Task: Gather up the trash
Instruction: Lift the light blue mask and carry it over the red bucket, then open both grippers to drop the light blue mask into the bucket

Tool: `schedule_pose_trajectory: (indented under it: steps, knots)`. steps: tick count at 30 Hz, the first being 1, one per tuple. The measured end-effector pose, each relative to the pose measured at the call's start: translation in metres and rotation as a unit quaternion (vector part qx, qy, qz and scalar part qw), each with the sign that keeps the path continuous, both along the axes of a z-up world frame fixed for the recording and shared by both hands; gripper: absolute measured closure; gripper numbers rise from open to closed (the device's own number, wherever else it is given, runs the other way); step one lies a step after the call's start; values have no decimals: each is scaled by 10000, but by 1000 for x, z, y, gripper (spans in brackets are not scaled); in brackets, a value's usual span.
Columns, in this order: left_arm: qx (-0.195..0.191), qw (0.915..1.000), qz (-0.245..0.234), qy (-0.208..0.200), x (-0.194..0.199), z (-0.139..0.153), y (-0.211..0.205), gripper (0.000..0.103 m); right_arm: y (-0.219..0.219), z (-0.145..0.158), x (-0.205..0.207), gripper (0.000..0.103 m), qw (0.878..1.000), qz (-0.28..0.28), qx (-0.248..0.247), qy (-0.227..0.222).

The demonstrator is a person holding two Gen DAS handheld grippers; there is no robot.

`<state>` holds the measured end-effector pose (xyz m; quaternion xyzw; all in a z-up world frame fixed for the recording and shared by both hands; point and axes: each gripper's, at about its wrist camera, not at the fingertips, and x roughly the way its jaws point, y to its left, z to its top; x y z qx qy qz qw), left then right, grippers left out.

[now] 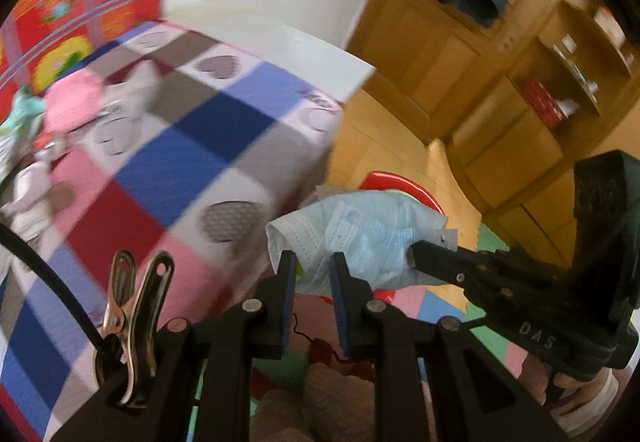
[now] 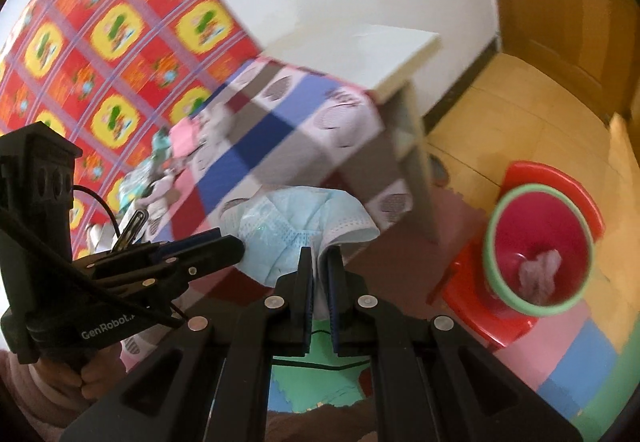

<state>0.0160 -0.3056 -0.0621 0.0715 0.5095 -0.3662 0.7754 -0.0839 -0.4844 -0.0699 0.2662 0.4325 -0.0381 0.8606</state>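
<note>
— Fingers first: what have I got?

— Left gripper [image 1: 314,268] and right gripper [image 2: 319,262] are both clamped on the blue face mask [image 1: 360,238], held in the air past the table [image 1: 224,146] edge, its long axis stretched between them.

— And the bin?

— I see the red bin [image 2: 538,242] on the floor, to the right of the fingers, nearer my right hand, tissue already inside.

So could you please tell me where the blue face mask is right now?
The blue face mask hangs between both hand-held grippers, in front of the checked tablecloth and left of the red bin in the right wrist view.
</note>
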Motion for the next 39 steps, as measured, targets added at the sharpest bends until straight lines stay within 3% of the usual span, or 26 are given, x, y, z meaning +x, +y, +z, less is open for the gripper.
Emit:
schedule_pose_trajectory:
  steps: [9,20,39]
  knots:
    - [60,9979,-643,31,-25,-11,-81,85,-68,-11,-36,94,9986,-507,-40,168]
    - [178,9912,-1290,244,-51,-48,-179,85,-151,-47,-70,94,9940,-951,13,538]
    - [505,9847,-1603,458,-58,-121,-303,85,-244,-106,-74,94,9863,-1287,98,1029]
